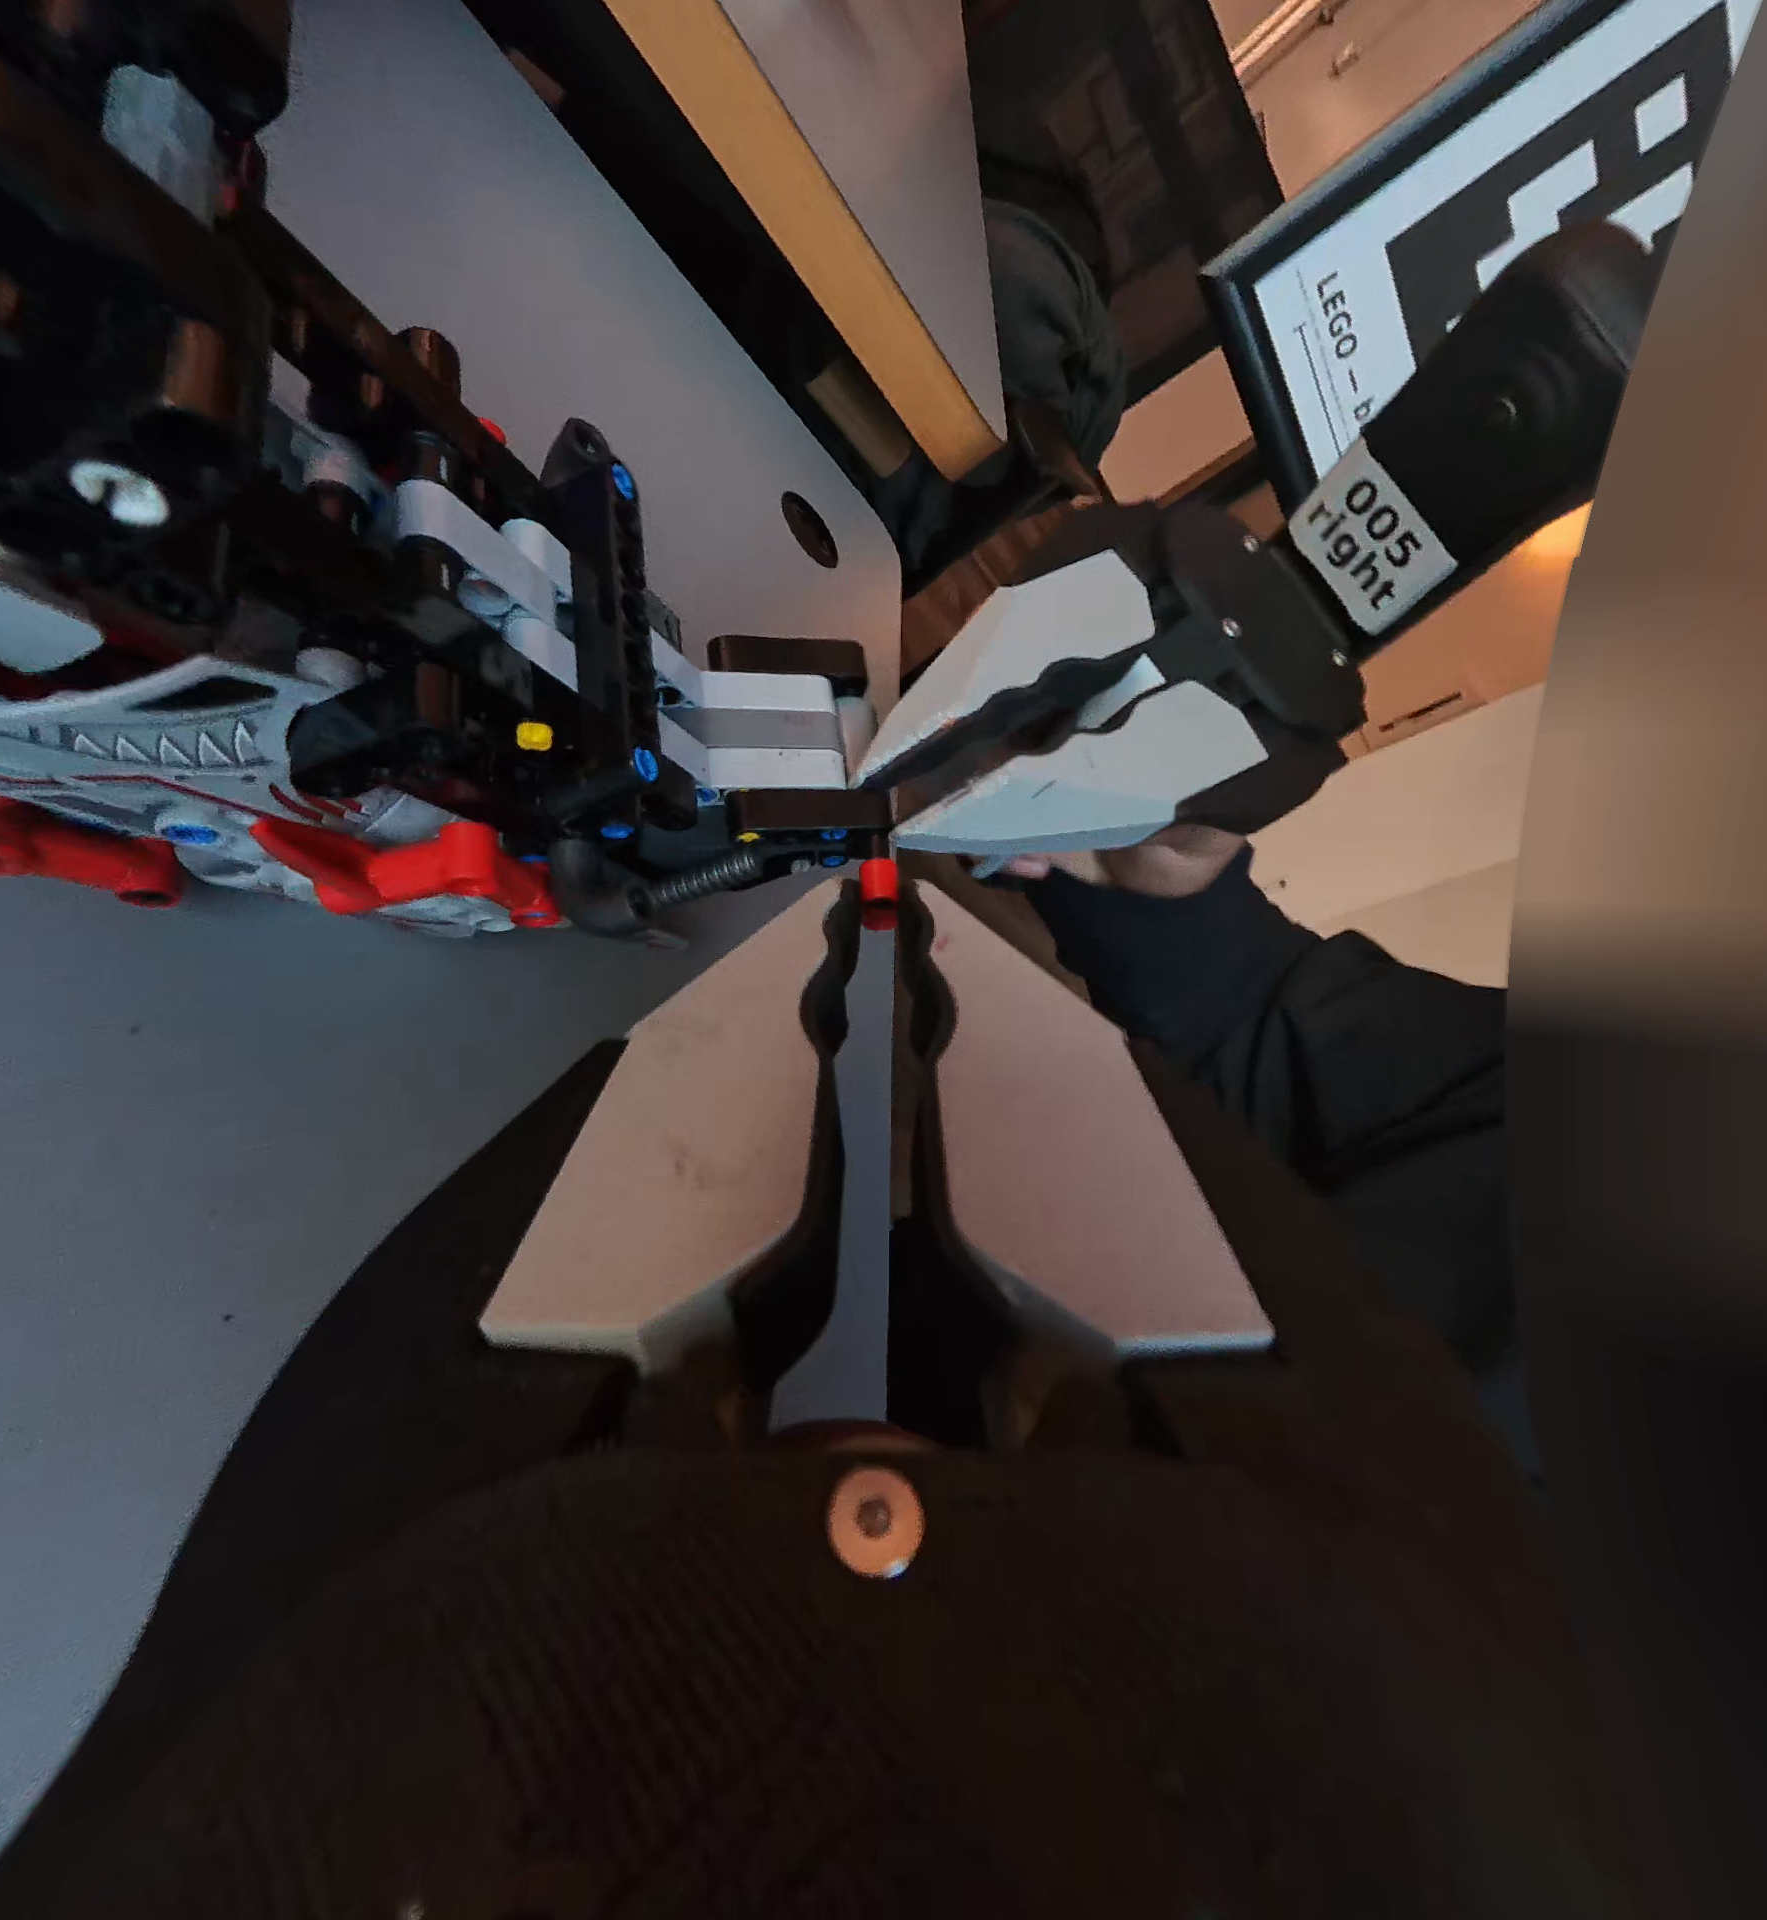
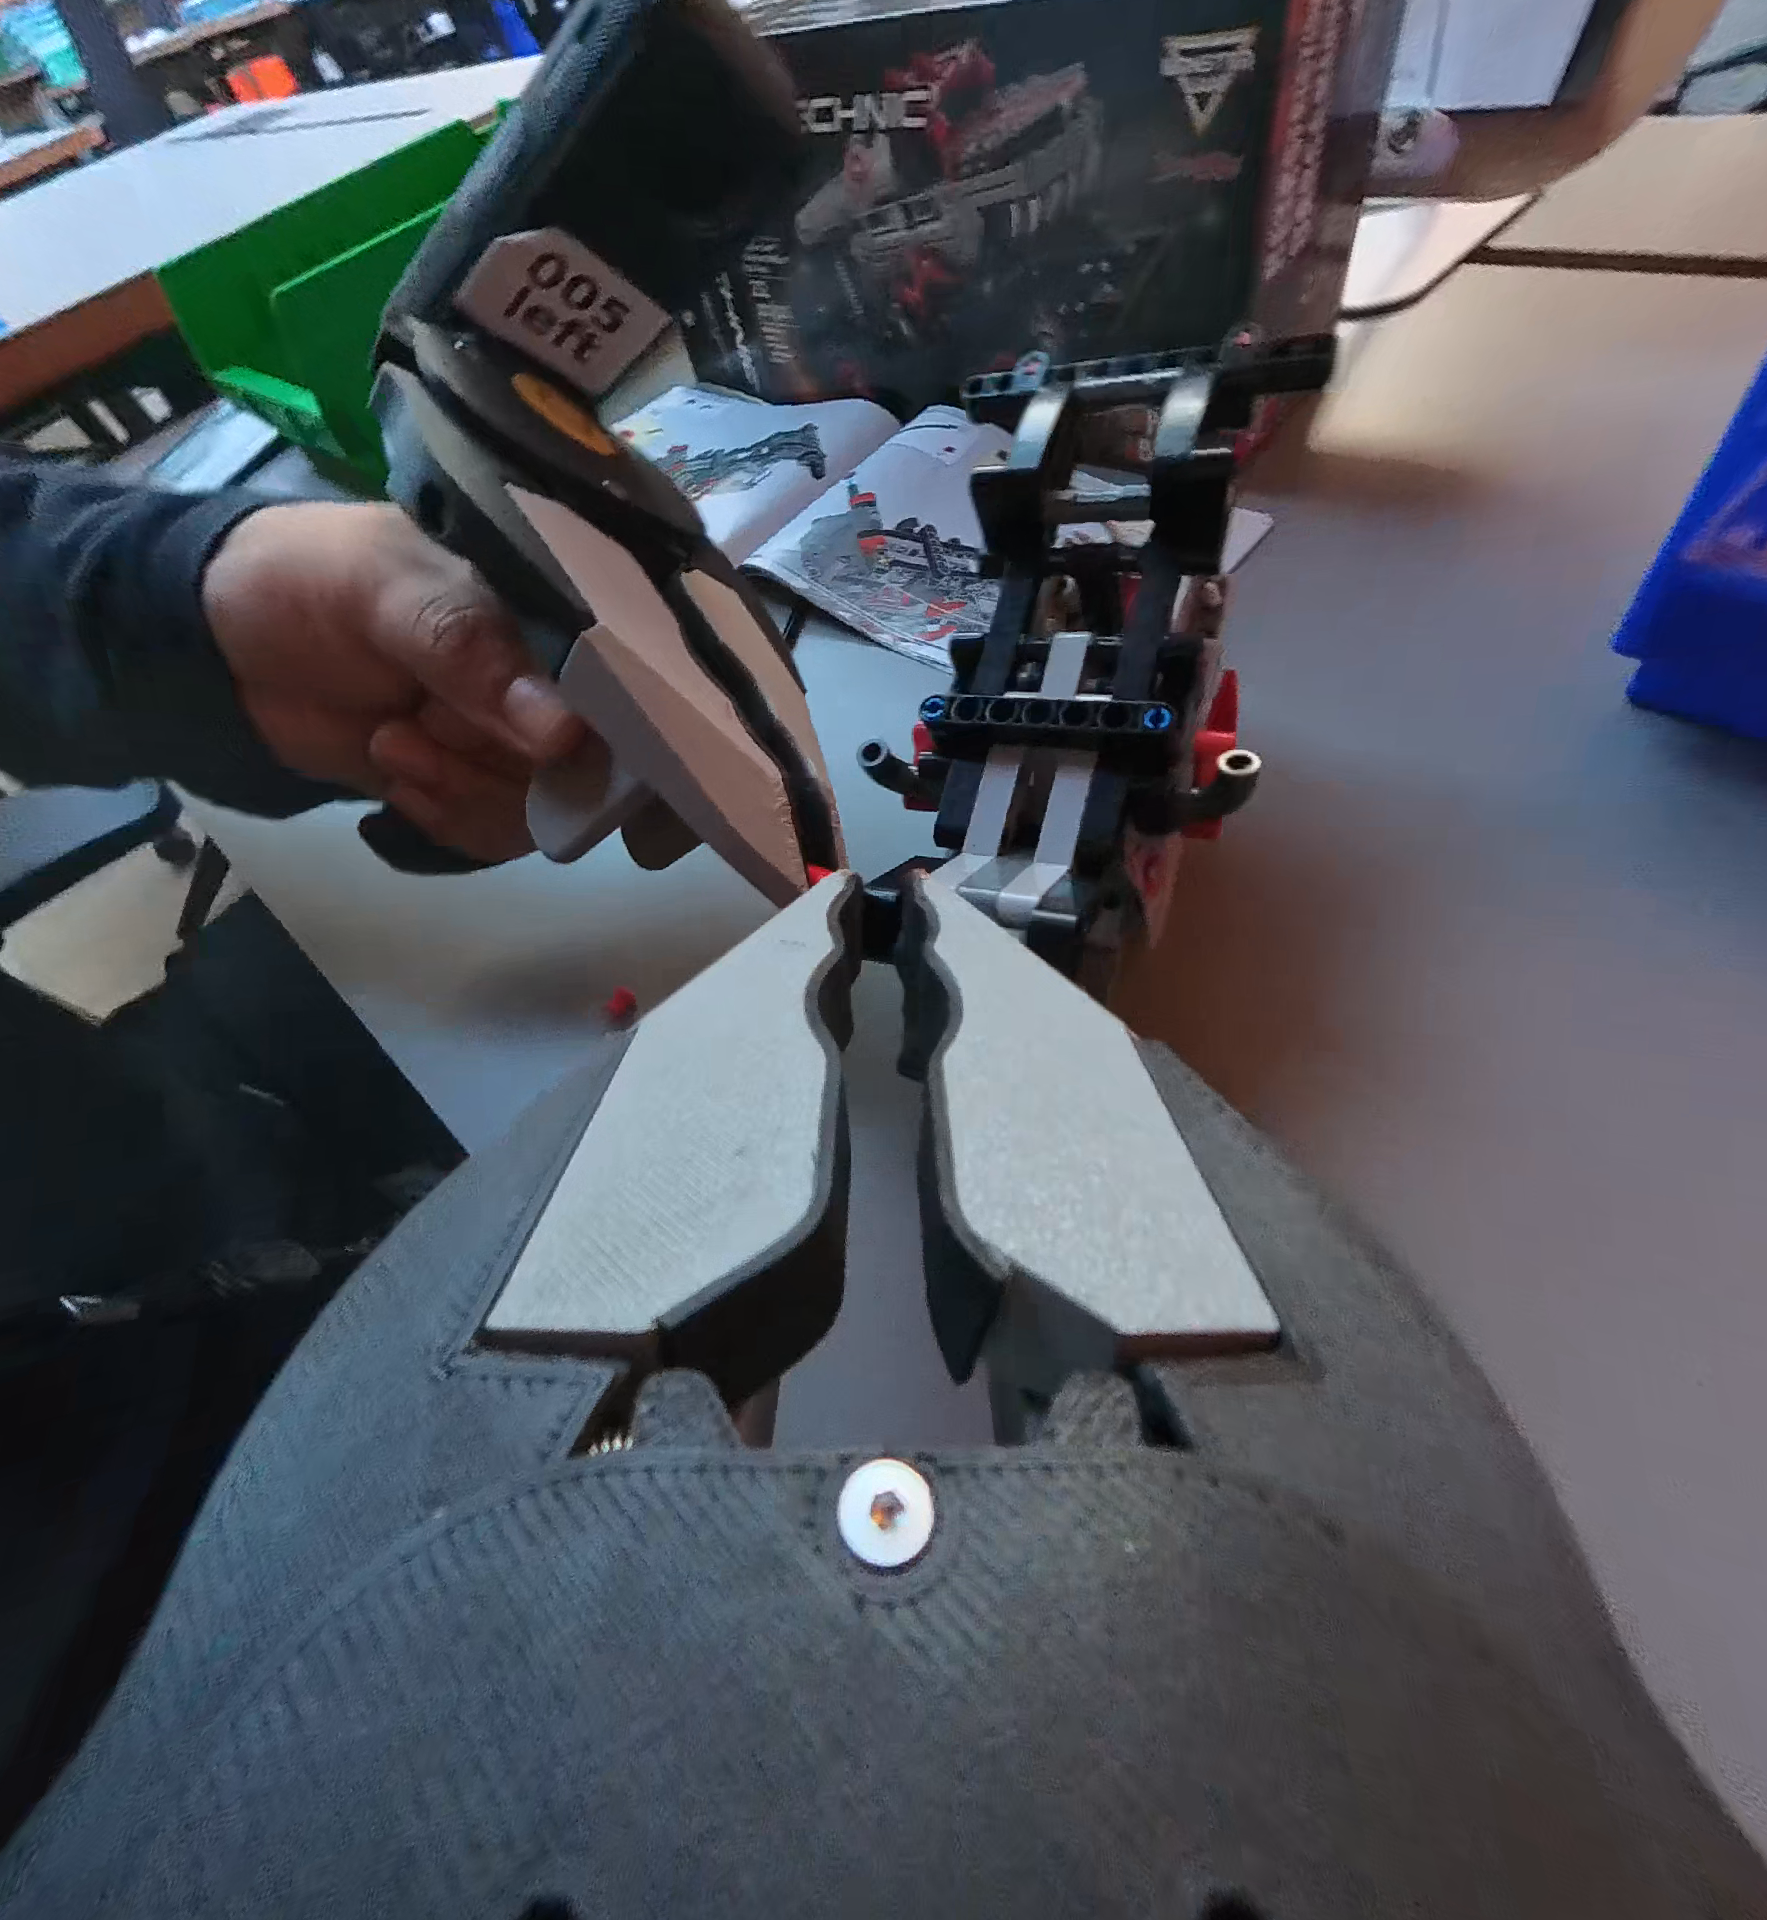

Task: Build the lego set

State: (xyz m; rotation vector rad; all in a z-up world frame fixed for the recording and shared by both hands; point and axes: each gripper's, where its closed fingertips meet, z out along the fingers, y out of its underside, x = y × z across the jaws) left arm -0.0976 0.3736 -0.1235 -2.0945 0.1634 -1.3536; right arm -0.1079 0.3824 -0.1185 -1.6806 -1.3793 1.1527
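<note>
Left gripper [image 1: 879, 894] clamped on a small red pin [image 1: 878, 885], held at the end of the lego truck model [image 1: 422, 748] on the grey counter [image 1: 183, 1091]. Right gripper [image 2: 881, 896] jaws closed on the model's black end beam [image 2: 884, 920]. Instruction booklet [image 2: 837, 520] open behind.

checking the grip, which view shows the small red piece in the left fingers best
The left wrist view: the small red piece sits unobstructed at the tips of the left gripper. The right wrist view shows only a red sliver behind the fingers.

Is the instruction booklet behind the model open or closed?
Open. In the right wrist view the instruction booklet lies flat on the table with its printed pages spread, behind the lego model.
</note>
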